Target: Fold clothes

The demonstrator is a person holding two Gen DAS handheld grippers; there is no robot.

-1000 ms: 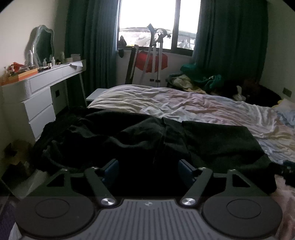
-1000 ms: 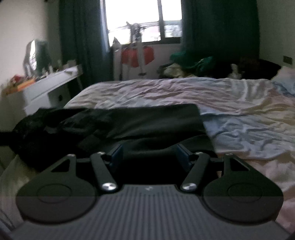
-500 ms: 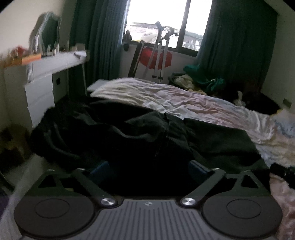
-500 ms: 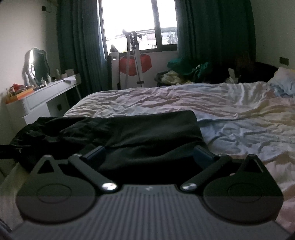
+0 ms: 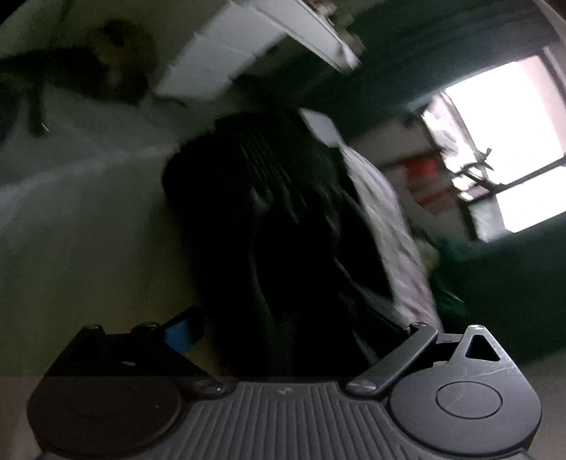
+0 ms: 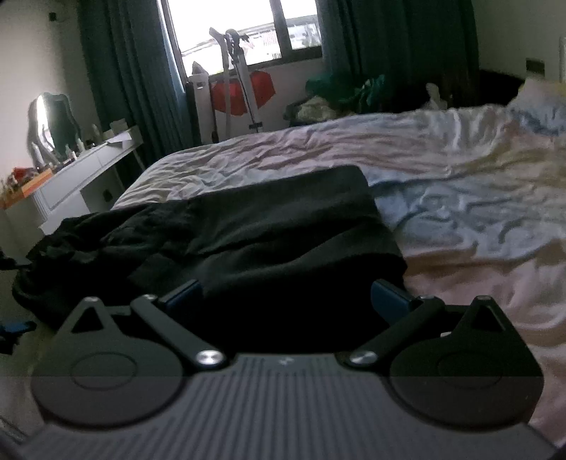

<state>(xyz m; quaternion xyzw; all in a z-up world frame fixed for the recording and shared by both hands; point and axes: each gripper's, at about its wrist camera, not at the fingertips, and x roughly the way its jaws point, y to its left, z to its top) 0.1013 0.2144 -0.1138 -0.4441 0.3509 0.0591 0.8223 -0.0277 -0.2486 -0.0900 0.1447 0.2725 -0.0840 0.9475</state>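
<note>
Since a second ago your left gripper [image 5: 290, 329] has rolled hard, so its view now shows the room tipped sideways and blurred, while your right gripper [image 6: 286, 297] has hardly shifted. Both sets of jaws have just been opening and now stand spread wide; the pads press on nothing, though dark cloth lies between them.

Your right view shows the black, soft, matte garment [image 6: 269, 226] on the wrinkled pale pink-and-blue bedsheet [image 6: 442, 177], its flat folded part reaching toward 12 o'clock and a crumpled heap trailing to 9 o'clock over the bed's edge. Only this view gives clear surroundings: the white drawer dressing table [image 6: 70, 180] at 10 o'clock and the bright window [image 6: 247, 28] between dark green curtains [image 6: 134, 70].

Your left view shows the same garment [image 5: 283, 230] only as a smeared black mass at centre, with the sheet [image 5: 389, 219] at 2 o'clock and the white drawers [image 5: 247, 46] at 12 o'clock. One blue pad [image 5: 178, 334] shows clearly; the other is hidden in the dark.
</note>
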